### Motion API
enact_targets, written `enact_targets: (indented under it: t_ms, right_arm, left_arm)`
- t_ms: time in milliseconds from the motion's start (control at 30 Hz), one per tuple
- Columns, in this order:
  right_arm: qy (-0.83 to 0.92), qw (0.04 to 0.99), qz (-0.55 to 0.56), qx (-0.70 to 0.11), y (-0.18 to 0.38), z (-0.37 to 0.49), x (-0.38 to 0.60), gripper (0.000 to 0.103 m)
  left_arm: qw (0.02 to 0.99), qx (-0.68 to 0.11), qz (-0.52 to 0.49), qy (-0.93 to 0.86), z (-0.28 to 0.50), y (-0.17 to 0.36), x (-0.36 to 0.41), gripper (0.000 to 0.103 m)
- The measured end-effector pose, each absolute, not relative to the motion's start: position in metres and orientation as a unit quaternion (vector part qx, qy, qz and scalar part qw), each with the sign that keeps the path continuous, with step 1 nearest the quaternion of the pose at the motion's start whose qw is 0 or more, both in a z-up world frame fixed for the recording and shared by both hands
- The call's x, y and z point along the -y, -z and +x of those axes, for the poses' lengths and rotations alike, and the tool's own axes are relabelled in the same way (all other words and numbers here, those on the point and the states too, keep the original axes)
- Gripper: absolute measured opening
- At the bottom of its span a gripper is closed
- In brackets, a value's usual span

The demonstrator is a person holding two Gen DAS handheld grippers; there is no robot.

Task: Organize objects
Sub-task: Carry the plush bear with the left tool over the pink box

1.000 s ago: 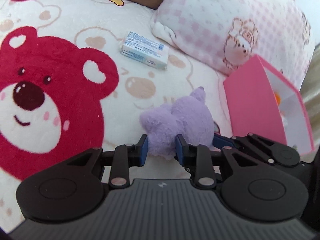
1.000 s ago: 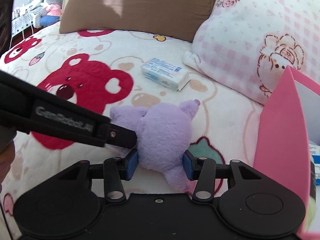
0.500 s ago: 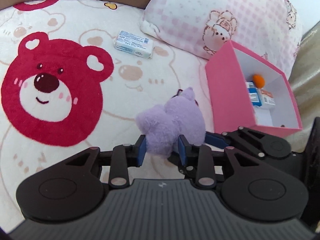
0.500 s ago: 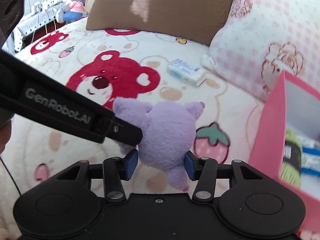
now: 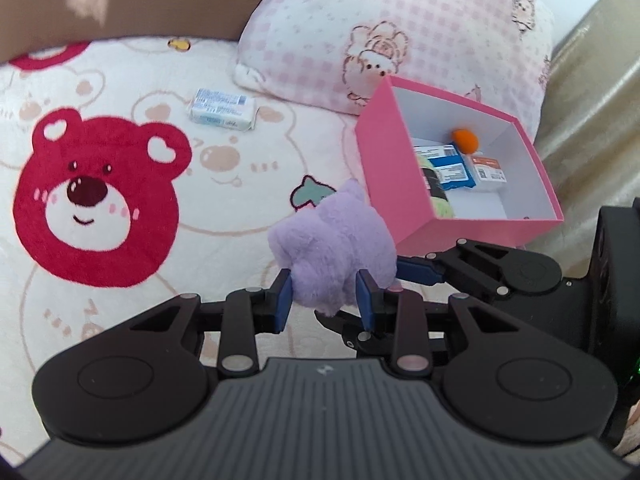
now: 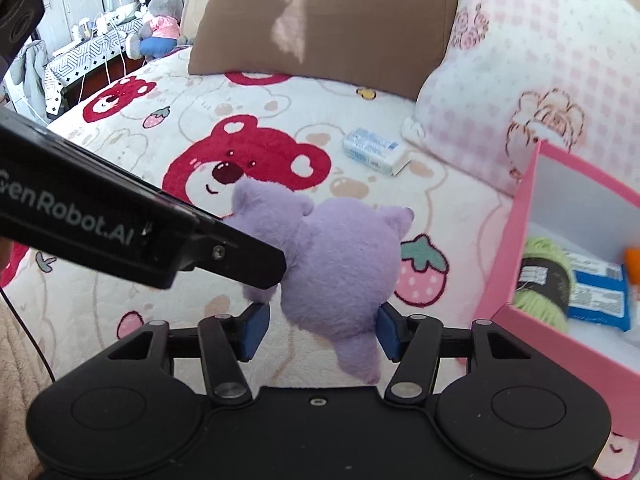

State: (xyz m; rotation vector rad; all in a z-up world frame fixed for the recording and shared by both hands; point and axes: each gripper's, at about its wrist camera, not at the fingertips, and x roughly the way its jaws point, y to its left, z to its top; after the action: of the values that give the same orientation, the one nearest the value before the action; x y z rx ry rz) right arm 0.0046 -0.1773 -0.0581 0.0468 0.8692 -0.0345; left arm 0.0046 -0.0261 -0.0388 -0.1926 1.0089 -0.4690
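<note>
A purple plush toy (image 5: 332,248) hangs above the bear-print blanket, just left of the open pink box (image 5: 394,184). My left gripper (image 5: 325,304) is shut on the toy's lower end, both blue pads pressed into the fur. In the right wrist view the same toy (image 6: 340,264) sits between the jaws of my right gripper (image 6: 322,334), which are opening. A gap shows beside its left pad. The left gripper's black finger (image 6: 240,258) reaches in from the left onto the toy.
The pink box (image 6: 508,264) holds green yarn (image 6: 540,280), blue packets (image 5: 452,168) and an orange ball (image 5: 464,140). A white-blue packet (image 5: 222,110) lies on the blanket. A pink checked pillow (image 5: 400,28) and a brown pillow (image 6: 320,20) stand behind.
Both grippers have risen with the purple toy, lifting it off the blanket and nearer the pink box. The right gripper's jaws have widened off the toy.
</note>
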Motion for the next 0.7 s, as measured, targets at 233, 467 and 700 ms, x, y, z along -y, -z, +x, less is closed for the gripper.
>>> enact_targets:
  t_ms: [233, 467, 700]
  right_arm:
    - [0.015, 0.907, 0.012, -0.421, 0.031, -0.016, 0.175, 0.062]
    - [0.021, 0.908, -0.011, -0.418, 0.008, -0.036, 0.175, 0.063]
    - [0.038, 0.905, -0.042, -0.421, -0.003, -0.043, 0.177, 0.064]
  left_arm:
    - [0.846, -0.471, -0.077, 0.239, -0.016, 0.014, 0.033, 0.031]
    - [0.849, -0.456, -0.065, 0.259, -0.031, -0.008, 0.045, 0.031]
    - [0.845, -0.453, -0.067, 0.276, -0.035, -0.016, 0.055, 0.031]
